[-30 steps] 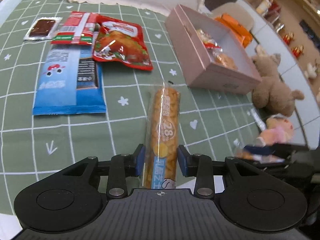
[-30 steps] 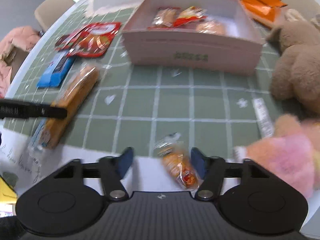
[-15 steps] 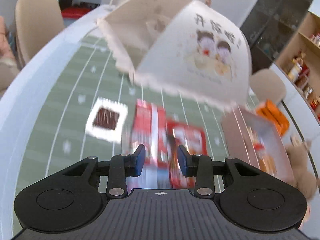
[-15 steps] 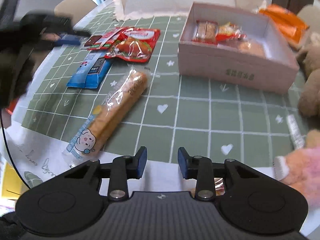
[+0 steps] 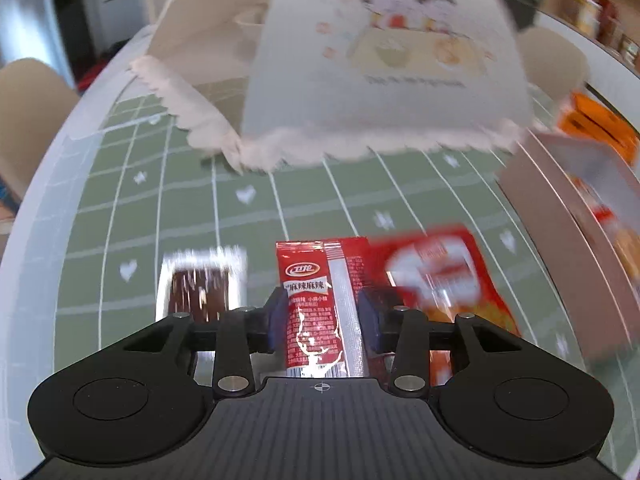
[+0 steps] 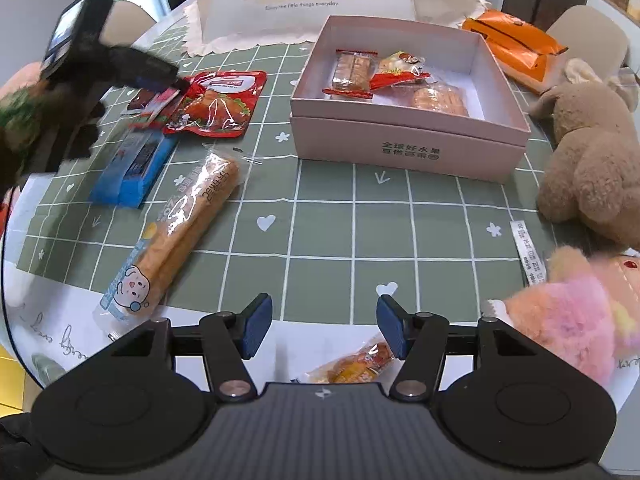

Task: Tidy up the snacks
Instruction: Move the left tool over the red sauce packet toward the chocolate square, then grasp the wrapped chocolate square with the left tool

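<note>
In the left wrist view my left gripper (image 5: 322,316) straddles a red spicy-strip packet (image 5: 322,300) that lies on the green mat; the pads stand at its edges, and I cannot tell whether they grip it. A dark brown snack packet (image 5: 202,288) lies to its left, a red chicken packet (image 5: 440,272) to its right. In the right wrist view my right gripper (image 6: 324,328) is open and empty above a small orange snack (image 6: 356,364). The pink box (image 6: 404,148) holds three snacks. A long orange snack stick (image 6: 184,232) and a blue packet (image 6: 134,164) lie left of the box.
A white dome food cover (image 6: 320,0) stands at the back. An orange bag (image 6: 512,44) lies behind the box. A brown teddy (image 6: 592,152) and a pink plush (image 6: 576,316) sit at the right. The left gripper shows blurred at the left of the right wrist view (image 6: 120,64).
My left gripper left the long snack stick and moved back-left to the red spicy-strip packet. My right gripper pulled back and opened wider; the small orange snack now lies below it.
</note>
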### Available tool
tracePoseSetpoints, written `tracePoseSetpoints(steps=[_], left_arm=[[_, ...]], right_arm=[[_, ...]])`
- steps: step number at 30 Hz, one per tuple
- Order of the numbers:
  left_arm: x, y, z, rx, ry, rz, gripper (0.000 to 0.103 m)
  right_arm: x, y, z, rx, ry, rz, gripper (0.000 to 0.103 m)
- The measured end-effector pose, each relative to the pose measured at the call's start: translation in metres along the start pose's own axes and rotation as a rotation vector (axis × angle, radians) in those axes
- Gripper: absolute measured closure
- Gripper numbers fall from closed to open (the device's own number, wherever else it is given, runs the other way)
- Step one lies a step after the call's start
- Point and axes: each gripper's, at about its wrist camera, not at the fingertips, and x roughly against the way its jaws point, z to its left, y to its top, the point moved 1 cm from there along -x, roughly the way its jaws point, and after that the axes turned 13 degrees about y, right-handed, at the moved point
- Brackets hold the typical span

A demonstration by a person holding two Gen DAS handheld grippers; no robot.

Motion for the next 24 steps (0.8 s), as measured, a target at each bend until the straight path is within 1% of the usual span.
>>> tracePoseSetpoints(steps=[3,4,6,9,11,12,13,15,16,17,18,19,21,23,24], left_arm=[[0.021,-0.030,0.005,-0.048,-0.011,-0.020,0.059],[0.028,-0.040,0.008,-0.047,-0.014,-0.023,0.059],[0.036,-0.054,0.017,-0.027,-0.011,-0.024,0.059],[0.043,-0.067,0.038,0.017,0.034,-0.023,0.056],[0.045,-0.068,0.055,0.071,0.048,-0.010,0.057],[0.047,-0.065,0.064,0.113,0.039,-0.008,0.061],[0.049,-0.061,0.073,0.158,0.021,-0.018,0.061],[0.051,-0.048,0.088,0.249,-0.026,-0.043,0.061],[0.050,-0.039,0.093,0.288,-0.035,-0.048,0.061],[0.046,-0.029,0.095,0.307,-0.026,-0.046,0.061],[0.038,-0.019,0.095,0.309,0.001,-0.042,0.061],[0.031,-0.011,0.093,0.290,0.027,-0.040,0.061],[0.011,0.003,0.083,0.221,0.072,-0.015,0.061],[-0.008,0.009,0.071,0.140,0.094,0.028,0.061],[-0.016,0.011,0.065,0.101,0.103,0.049,0.059]], right_arm=[[-0.006,0.005,0.008,0.026,0.010,0.007,0.045],[-0.008,0.008,0.011,0.040,0.013,0.009,0.045],[-0.012,0.012,0.017,0.056,0.020,0.011,0.045],[-0.016,0.016,0.022,0.065,0.033,0.013,0.045],[-0.018,0.017,0.026,0.073,0.039,0.013,0.044],[-0.018,0.017,0.028,0.080,0.042,0.014,0.044],[-0.018,0.016,0.030,0.083,0.043,0.014,0.041],[-0.017,0.014,0.032,0.086,0.044,0.012,0.037],[-0.016,0.012,0.031,0.082,0.044,0.013,0.037],[-0.015,0.011,0.030,0.076,0.042,0.014,0.037],[-0.014,0.009,0.029,0.071,0.040,0.012,0.037],[-0.012,0.008,0.027,0.064,0.034,0.009,0.037],[-0.006,0.005,0.023,0.055,0.016,-0.003,0.037],[0.001,0.001,0.017,0.046,-0.012,-0.019,0.037],[0.005,0.000,0.012,0.037,-0.025,-0.027,0.036]])
